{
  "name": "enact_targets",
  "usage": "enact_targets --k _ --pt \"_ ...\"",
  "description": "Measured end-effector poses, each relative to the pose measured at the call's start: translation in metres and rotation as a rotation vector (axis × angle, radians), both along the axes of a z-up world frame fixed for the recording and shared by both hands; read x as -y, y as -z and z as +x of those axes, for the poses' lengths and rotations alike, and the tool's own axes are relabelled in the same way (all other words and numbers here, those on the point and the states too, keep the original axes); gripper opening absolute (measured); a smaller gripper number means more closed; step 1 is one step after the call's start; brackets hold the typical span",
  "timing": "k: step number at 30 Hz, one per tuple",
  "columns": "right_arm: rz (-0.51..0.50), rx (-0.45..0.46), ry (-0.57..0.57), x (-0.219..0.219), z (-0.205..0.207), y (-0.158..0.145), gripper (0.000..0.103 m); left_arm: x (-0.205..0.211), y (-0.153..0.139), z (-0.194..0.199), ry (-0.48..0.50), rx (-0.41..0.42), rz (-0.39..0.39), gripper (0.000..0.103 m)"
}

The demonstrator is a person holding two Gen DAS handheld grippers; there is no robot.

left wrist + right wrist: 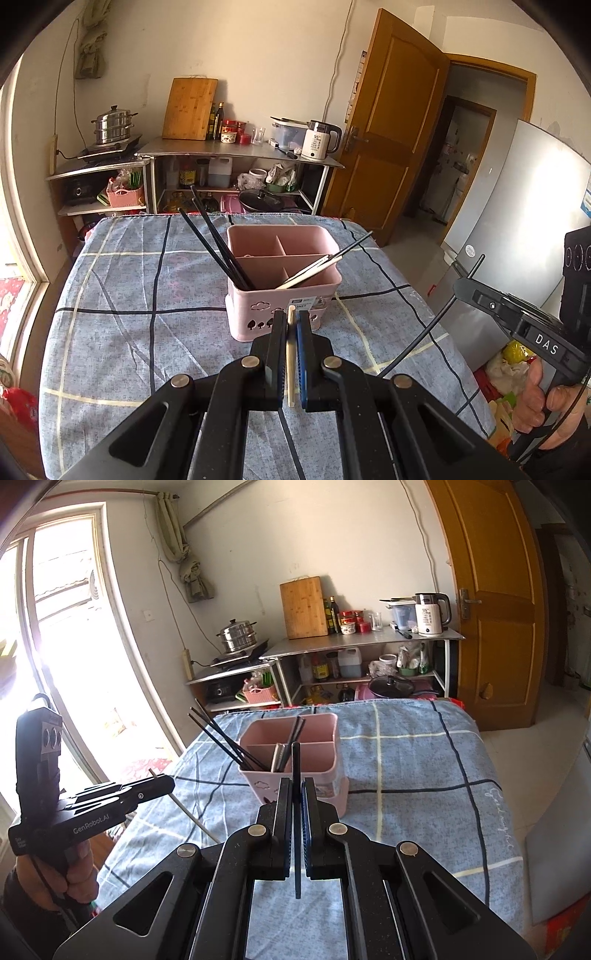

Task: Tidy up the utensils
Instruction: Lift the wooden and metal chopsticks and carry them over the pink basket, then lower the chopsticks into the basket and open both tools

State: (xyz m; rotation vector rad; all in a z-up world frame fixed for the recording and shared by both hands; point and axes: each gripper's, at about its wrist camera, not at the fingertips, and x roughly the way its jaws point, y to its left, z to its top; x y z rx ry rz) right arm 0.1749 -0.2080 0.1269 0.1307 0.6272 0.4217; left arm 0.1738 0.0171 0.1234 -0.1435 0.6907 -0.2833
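A pink divided caddy stands on the table's blue checked cloth. Several black chopsticks lean out of its front left compartment. Pale, dark-tipped chopsticks lean out of the front right one. My left gripper is shut on a cream chopstick, just short of the caddy's near wall. My right gripper is shut on a black chopstick, near the caddy's front.
Behind the table, a metal shelf holds a cutting board, bottles and a white kettle. A steamer pot sits left of it. A wooden door and a fridge stand to the right, a bright window to the left.
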Motion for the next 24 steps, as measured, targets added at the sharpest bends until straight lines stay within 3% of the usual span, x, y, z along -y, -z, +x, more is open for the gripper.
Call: enact_targets --k 18,24 --pt "0.075 0.143 -0.018 -0.037 0.052 -0.068 0.005 -0.036 -0.085 0.061 -0.088 0.121 -0.038 0.005" --pt "0.103 0.174 0.007 -0.042 0.074 -0.076 0.005 -0.039 -0.089 0.089 -0.094 0.124 -0.053 0.005"
